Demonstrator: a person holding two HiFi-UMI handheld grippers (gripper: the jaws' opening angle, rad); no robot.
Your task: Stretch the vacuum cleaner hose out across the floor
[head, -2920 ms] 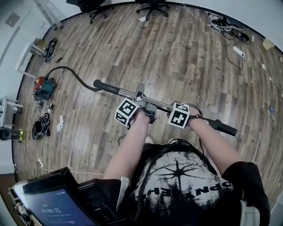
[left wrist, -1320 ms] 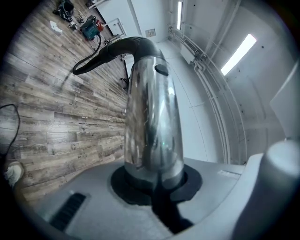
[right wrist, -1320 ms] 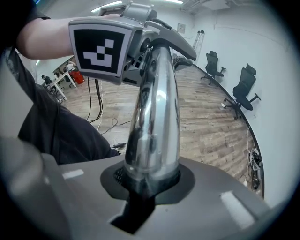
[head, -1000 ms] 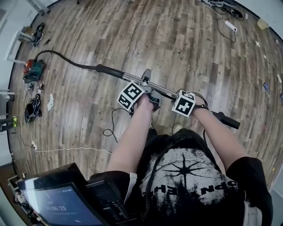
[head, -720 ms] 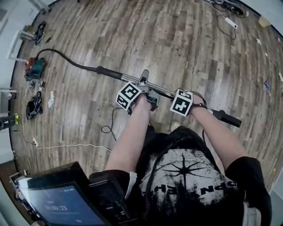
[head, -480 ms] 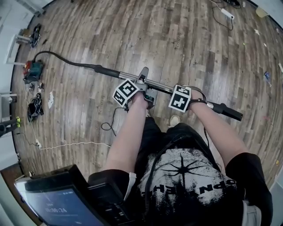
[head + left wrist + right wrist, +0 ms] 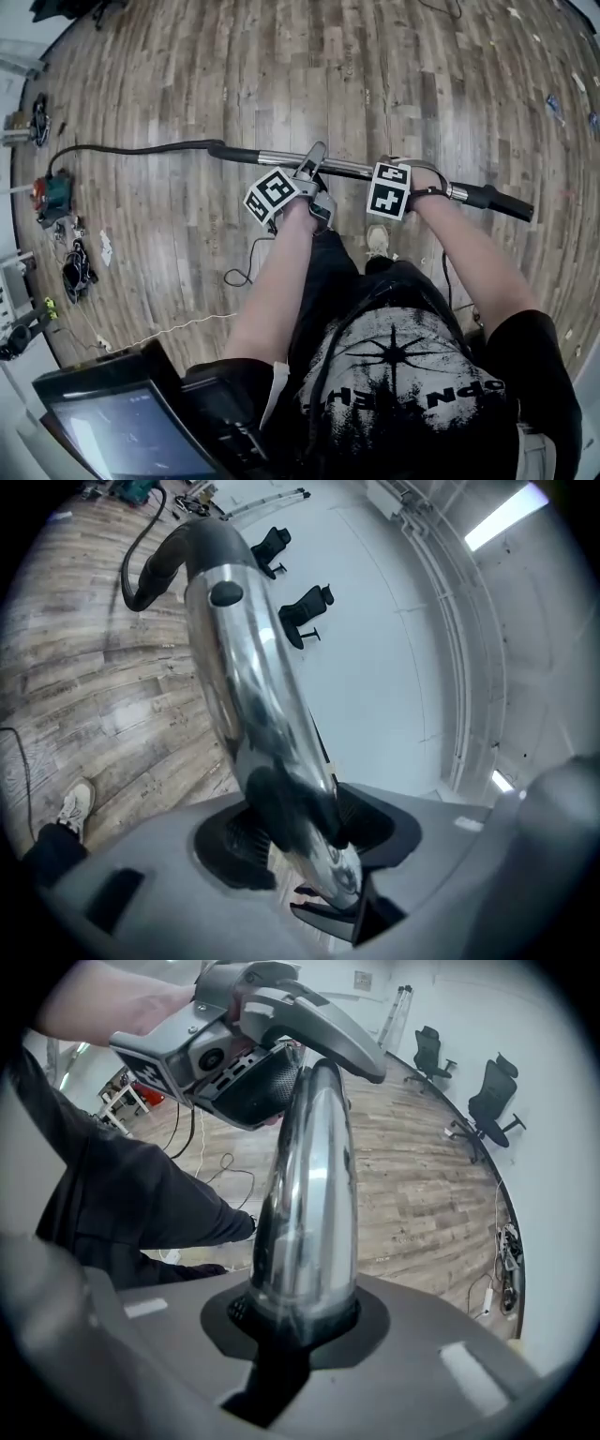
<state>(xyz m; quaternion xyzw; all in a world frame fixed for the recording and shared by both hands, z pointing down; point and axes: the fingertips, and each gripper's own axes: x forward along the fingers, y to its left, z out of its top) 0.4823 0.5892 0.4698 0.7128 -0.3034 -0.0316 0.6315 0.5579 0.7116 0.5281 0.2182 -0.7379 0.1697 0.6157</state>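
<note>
From your head view, the chrome tube (image 7: 352, 170) lies level across the front of you. Your left gripper (image 7: 314, 174) is on its middle and your right gripper (image 7: 399, 173) is nearer the black handle end (image 7: 497, 200). The black hose (image 7: 131, 148) runs off the tube's far end in a nearly straight line to the vacuum cleaner (image 7: 49, 197) at the left edge of the wooden floor (image 7: 309, 66). Loose gear and cables crowd that same edge. Beyond the tube the boards are open. A thin cable (image 7: 246, 274) curls on the floor near your shoe (image 7: 378, 241).

In the left gripper view, your left gripper (image 7: 300, 834) has the tube (image 7: 244, 677) between its jaws. They have just been opening and now stand apart, with the pads off the metal. The hose (image 7: 141, 564) bends away over the planks, and two office chairs (image 7: 305, 611) stand by the white wall.

In the right gripper view, your right gripper (image 7: 295, 1321) is clamped on the tube (image 7: 309, 1194). Your left gripper (image 7: 244, 1035) sits farther along it. Bare floor reaches to the curved wall, where chairs (image 7: 492, 1101) and a tangle of cables (image 7: 506, 1288) line the edge.
</note>
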